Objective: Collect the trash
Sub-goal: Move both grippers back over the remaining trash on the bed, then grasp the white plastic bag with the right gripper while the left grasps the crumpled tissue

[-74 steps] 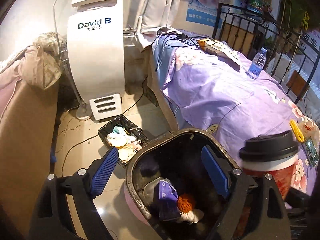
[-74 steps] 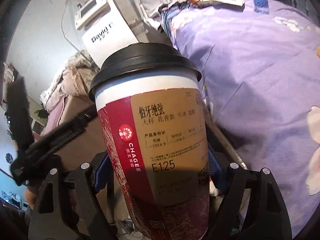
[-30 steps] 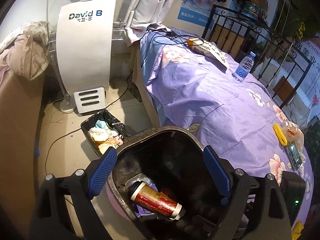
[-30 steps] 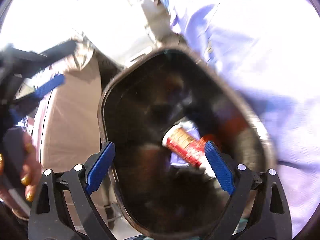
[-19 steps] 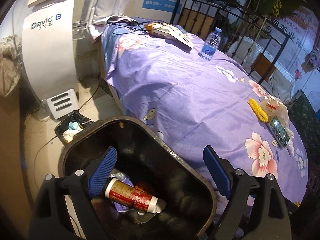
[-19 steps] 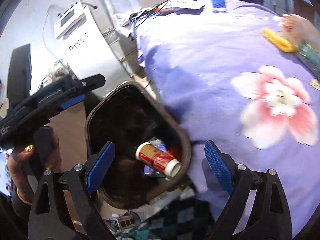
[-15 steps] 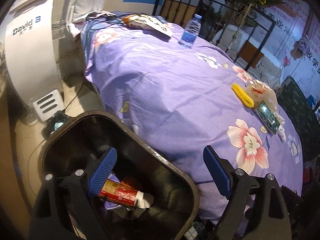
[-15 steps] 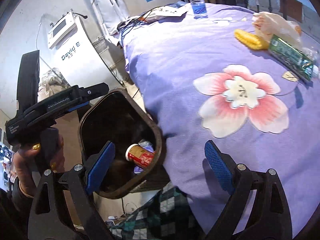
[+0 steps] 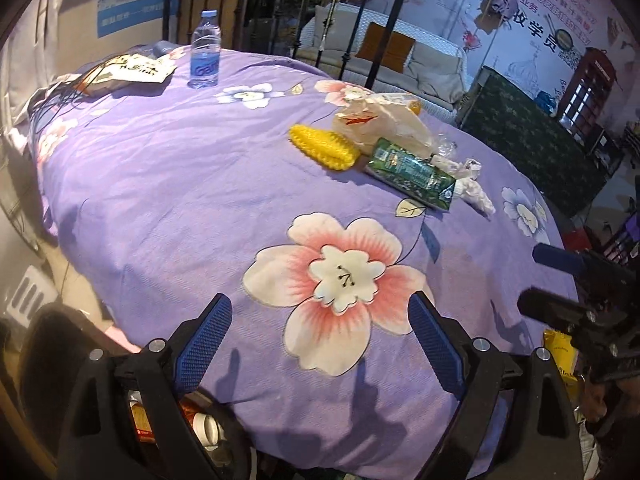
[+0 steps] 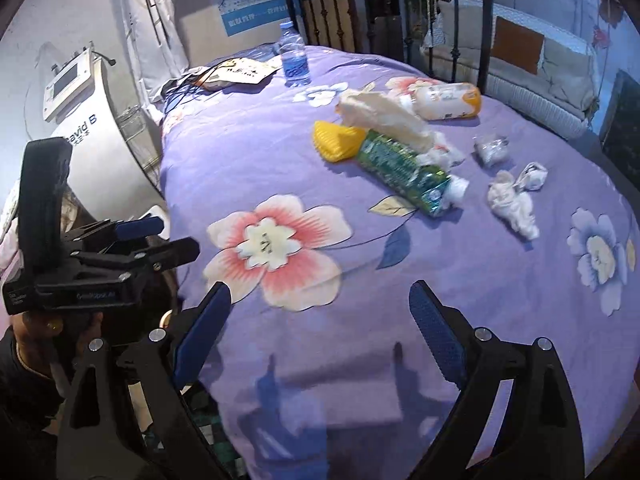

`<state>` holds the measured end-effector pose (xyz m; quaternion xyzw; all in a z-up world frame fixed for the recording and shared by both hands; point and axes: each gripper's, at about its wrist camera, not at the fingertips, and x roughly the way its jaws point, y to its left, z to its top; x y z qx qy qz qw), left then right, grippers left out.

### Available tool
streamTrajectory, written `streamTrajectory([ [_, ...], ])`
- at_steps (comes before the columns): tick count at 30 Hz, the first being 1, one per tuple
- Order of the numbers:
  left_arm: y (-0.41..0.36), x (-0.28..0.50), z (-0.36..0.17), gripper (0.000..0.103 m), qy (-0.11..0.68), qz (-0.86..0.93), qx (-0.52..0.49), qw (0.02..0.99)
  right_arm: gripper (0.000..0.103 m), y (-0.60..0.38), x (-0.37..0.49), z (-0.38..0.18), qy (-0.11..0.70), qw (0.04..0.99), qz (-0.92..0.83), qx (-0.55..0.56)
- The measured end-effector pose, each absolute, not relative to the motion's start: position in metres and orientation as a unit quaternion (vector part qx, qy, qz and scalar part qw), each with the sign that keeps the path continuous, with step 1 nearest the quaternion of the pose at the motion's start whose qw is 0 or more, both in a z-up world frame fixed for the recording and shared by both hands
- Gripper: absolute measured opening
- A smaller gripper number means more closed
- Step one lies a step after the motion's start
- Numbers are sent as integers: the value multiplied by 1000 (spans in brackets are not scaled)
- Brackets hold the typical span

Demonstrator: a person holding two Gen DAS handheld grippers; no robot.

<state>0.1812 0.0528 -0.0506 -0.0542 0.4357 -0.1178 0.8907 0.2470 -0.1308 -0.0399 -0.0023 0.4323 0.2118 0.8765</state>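
Observation:
Trash lies on the purple flowered bedspread (image 9: 180, 184): a green packet (image 9: 412, 174) (image 10: 400, 170), a yellow wrapper (image 9: 324, 146) (image 10: 338, 140), a beige bag (image 9: 380, 122) (image 10: 380, 116), crumpled white tissues (image 10: 514, 200) (image 9: 474, 190), a clear wrapper (image 10: 490, 148) and a white and orange bottle (image 10: 444, 100). My left gripper (image 9: 318, 344) is open and empty over the bed's near edge. My right gripper (image 10: 320, 326) is open and empty over the bed. The dark bin (image 9: 44, 356) sits at lower left, with the red cup (image 9: 140, 424) partly hidden inside.
A water bottle (image 9: 205, 56) (image 10: 295, 60) and a printed bag with cables (image 9: 128, 72) lie at the bed's far end, before a black iron bedframe (image 9: 280, 4). A white machine (image 10: 84, 136) stands left of the bed. A white sofa (image 10: 540, 68) is beyond.
The red cup left my right gripper and lies in the bin. Both grippers have swung right, from over the bin to over the bed, now facing the trash pile.

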Motion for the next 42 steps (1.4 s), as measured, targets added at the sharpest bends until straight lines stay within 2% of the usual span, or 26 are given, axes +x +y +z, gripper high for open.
streamTrajectory([
  [7, 28, 201, -53, 88, 438, -131, -51, 888, 89, -177, 310, -36, 435, 881, 181, 47],
  [13, 18, 212, -55, 88, 443, -135, -43, 885, 77, -201, 374, -44, 459, 868, 157, 103],
  [17, 17, 215, -57, 88, 445, -134, -38, 884, 68, -217, 420, -62, 490, 840, 147, 183],
  [26, 19, 224, -60, 88, 452, -130, -32, 882, 65, -203, 484, -111, 552, 798, 114, 214],
  [28, 21, 226, -61, 88, 451, -128, -32, 883, 52, -198, 487, -120, 558, 795, 112, 211],
  [29, 22, 227, -61, 88, 452, -128, -32, 882, 39, -196, 487, -123, 560, 791, 117, 216],
  [30, 22, 229, -62, 88, 453, -127, -33, 882, 31, -195, 487, -125, 561, 789, 121, 219],
  [31, 22, 229, -62, 88, 454, -127, -33, 881, 28, -195, 486, -126, 560, 790, 122, 219],
  [35, 19, 232, -62, 88, 451, -132, -31, 882, 23, -200, 478, -112, 536, 808, 122, 214],
  [42, 6, 245, -56, 88, 435, -157, -14, 887, 22, -211, 441, -75, 493, 841, 136, 177],
])
